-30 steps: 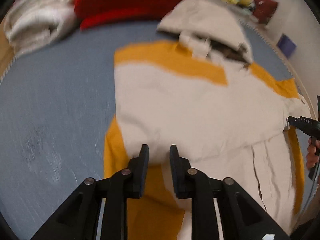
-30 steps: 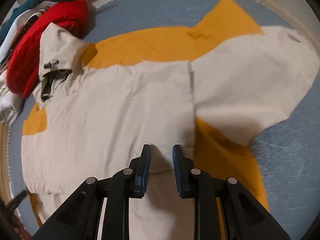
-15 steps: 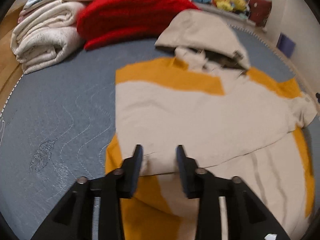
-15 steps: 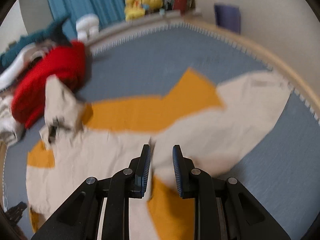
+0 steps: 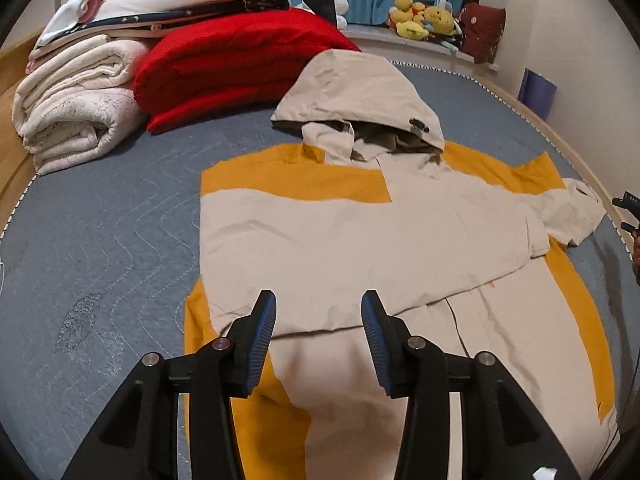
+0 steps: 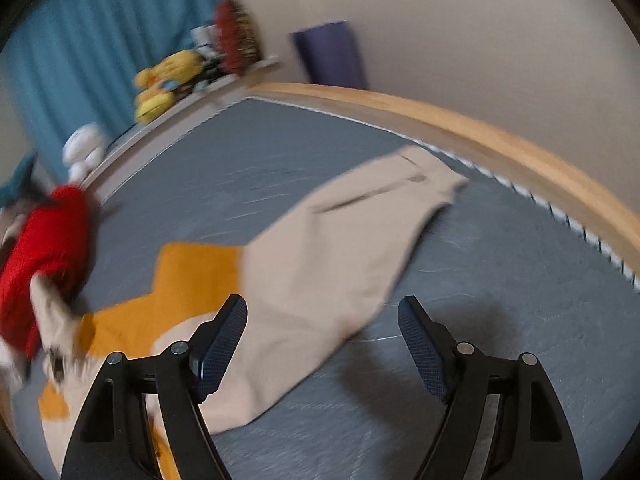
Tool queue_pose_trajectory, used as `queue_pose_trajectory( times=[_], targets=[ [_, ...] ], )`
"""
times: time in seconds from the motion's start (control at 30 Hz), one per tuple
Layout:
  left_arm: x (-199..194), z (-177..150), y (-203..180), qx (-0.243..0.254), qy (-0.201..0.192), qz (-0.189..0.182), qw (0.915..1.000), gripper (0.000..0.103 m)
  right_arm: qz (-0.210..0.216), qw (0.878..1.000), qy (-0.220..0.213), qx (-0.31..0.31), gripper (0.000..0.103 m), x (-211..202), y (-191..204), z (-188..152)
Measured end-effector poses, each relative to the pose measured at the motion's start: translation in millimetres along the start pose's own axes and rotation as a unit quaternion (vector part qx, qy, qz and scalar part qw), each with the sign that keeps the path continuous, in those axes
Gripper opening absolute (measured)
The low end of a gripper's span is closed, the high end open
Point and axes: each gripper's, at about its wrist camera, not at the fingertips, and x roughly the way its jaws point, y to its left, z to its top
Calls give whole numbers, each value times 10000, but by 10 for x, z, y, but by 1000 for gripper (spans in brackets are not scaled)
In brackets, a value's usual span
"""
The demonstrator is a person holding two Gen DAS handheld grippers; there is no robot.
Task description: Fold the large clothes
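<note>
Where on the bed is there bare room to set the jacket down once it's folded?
Bare mattress lies left of the jacket, below the white blanket roll and red quilt. Another bare strip runs between the outstretched sleeve and the wooden frame. The head end is crowded with stacked bedding and the hood.

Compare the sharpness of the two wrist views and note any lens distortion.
Left wrist view: sharp, with the hooded jacket and red blanket crisp. Right wrist view: motion-blurred, smearing the jacket sleeve and plush toys. Both: fisheye bending, dark corners.
</note>
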Motion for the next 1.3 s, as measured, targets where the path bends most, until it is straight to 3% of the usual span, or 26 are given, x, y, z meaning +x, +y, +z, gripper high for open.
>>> queue_pose_trajectory(
  times=[0.23,0.37,0.57,0.73,0.8,0.87,0.93,1.03,1.3],
  targets=[
    [102,1,-95,125,50,42,9999,42,-165,9980,268,541,72,562,-389,-77],
    [143,47,-80,53,77,-40,9999,42,20,9965,193,807,70,732,-549,-38],
    [219,1,-111,202,141,27,9997,42,110,9968,295,730,63,1052,-642,107],
    [239,21,-110,166,132,57,9998,42,-108,9965,362,751,60,1271,-634,257],
    [228,32,-112,176,106,61,9998,42,-218,9967,373,691,55,1316,-578,312],
    [214,42,-108,186,86,59,9998,42,-276,9954,414,818,31,1354,-577,359],
    [206,51,-103,170,82,52,9998,42,-284,9931,453,1046,13,1370,-601,403],
    [172,95,-86,122,32,-1,9999,42,-488,9924,270,1096,4,1245,-519,511],
    [3,238,121,-333,-154,-90,9993,42,-23,9984,-337,453,2,487,146,817]
  ],
)
